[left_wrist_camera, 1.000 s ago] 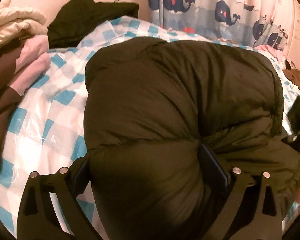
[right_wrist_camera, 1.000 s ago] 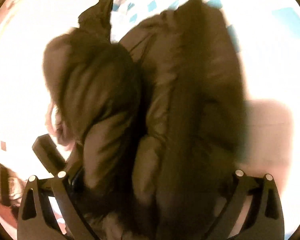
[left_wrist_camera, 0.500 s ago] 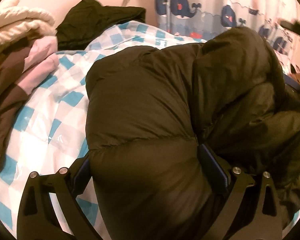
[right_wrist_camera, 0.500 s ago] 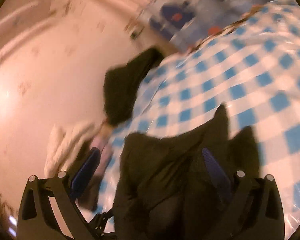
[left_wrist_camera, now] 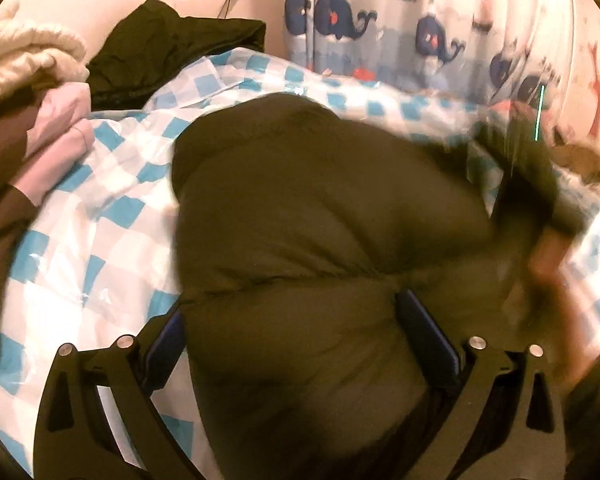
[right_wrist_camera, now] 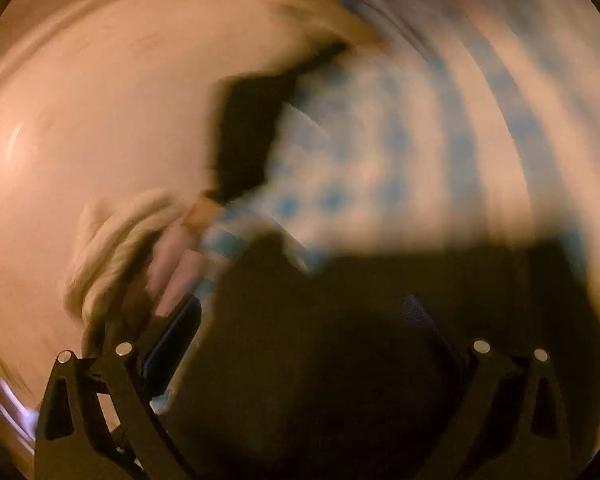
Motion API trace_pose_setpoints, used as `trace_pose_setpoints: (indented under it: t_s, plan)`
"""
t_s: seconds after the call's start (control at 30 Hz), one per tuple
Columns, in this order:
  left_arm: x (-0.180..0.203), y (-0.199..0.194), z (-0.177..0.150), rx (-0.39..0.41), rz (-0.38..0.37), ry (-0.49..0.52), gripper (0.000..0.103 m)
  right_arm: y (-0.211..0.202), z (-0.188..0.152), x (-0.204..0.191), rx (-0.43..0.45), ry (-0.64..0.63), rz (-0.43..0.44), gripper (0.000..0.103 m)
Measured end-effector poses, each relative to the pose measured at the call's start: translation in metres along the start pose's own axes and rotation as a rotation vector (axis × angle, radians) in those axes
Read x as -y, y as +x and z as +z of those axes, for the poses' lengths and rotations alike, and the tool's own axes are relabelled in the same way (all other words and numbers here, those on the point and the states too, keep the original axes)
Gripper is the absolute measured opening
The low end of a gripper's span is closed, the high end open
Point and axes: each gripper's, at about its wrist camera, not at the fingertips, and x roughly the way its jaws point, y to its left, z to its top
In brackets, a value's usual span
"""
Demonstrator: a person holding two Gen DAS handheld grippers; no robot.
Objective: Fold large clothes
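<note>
I see the dark puffer jacket [left_wrist_camera: 320, 240] lying on the blue-and-white checked bed cover [left_wrist_camera: 100, 220], and I take this jacket as my reference. My left gripper [left_wrist_camera: 296, 332] has its two fingers wide apart, one on each side of a thick fold at the near edge of the jacket; the padding fills the gap between them, but I cannot tell if the blue pads really squeeze it. The lower part of this fold is cut off by the frame.

To the right of the jacket, everything is smeared. I can make out a dark shape [left_wrist_camera: 528, 176] and something like a hand [left_wrist_camera: 552, 280], but not what exactly they are.

To the left of the jacket there is a pile of clothes [left_wrist_camera: 32, 112], cream, pink and brown, partly cut by the picture edge. Behind the jacket, near the wall, lies another dark garment [left_wrist_camera: 172, 48], and to the right of that hangs a curtain with whales [left_wrist_camera: 400, 32].

The right wrist view is very blurred. My right gripper [right_wrist_camera: 300, 332] shows its fingers spread, with dark fabric [right_wrist_camera: 340, 360], probably the same jacket, between and below them. If they hold it, I cannot tell.
</note>
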Motion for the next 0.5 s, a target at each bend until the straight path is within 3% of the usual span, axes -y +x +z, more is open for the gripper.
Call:
trace_pose_setpoints:
  t_s: [0.03, 0.07, 0.17, 0.2, 0.27, 0.37, 0.4, 0.43, 0.47, 0.5]
  plan:
    - [0.002, -0.002, 0.002, 0.009, -0.009, 0.027, 0.096, -0.016, -0.018, 0.002, 0.074, 0.009, -0.010, 0.096]
    - [0.008, 0.000, 0.000, 0.008, 0.011, 0.067, 0.096, -0.020, -0.024, -0.005, 0.090, -0.022, -0.042, 0.096]
    - [0.022, 0.009, -0.006, 0.001, 0.125, 0.135, 0.096, -0.010, -0.012, -0.027, 0.004, -0.099, -0.160, 0.096]
    - [0.024, 0.007, -0.007, 0.009, 0.144, 0.148, 0.096, -0.018, -0.007, -0.042, 0.026, -0.145, -0.203, 0.096]
    - [0.027, -0.003, -0.008, 0.041, 0.180, 0.175, 0.096, -0.048, -0.009, -0.092, 0.116, -0.362, -0.264, 0.096]
    - [0.026, -0.026, -0.007, 0.115, 0.197, 0.141, 0.096, -0.080, -0.039, -0.133, 0.166, -0.581, -0.373, 0.096]
    - [0.023, -0.034, -0.004, 0.149, 0.190, 0.103, 0.096, -0.081, -0.050, -0.129, 0.146, -0.612, -0.426, 0.096]
    - [0.020, -0.038, -0.002, 0.169, 0.186, 0.075, 0.096, -0.065, -0.060, -0.114, 0.071, -0.636, -0.542, 0.096]
    - [0.016, -0.041, 0.000, 0.188, 0.180, 0.041, 0.096, -0.045, -0.061, -0.094, -0.022, -0.628, -0.638, 0.096]
    - [0.012, -0.040, 0.002, 0.193, 0.166, 0.008, 0.096, -0.019, -0.059, -0.059, -0.170, -0.551, -0.645, 0.096]
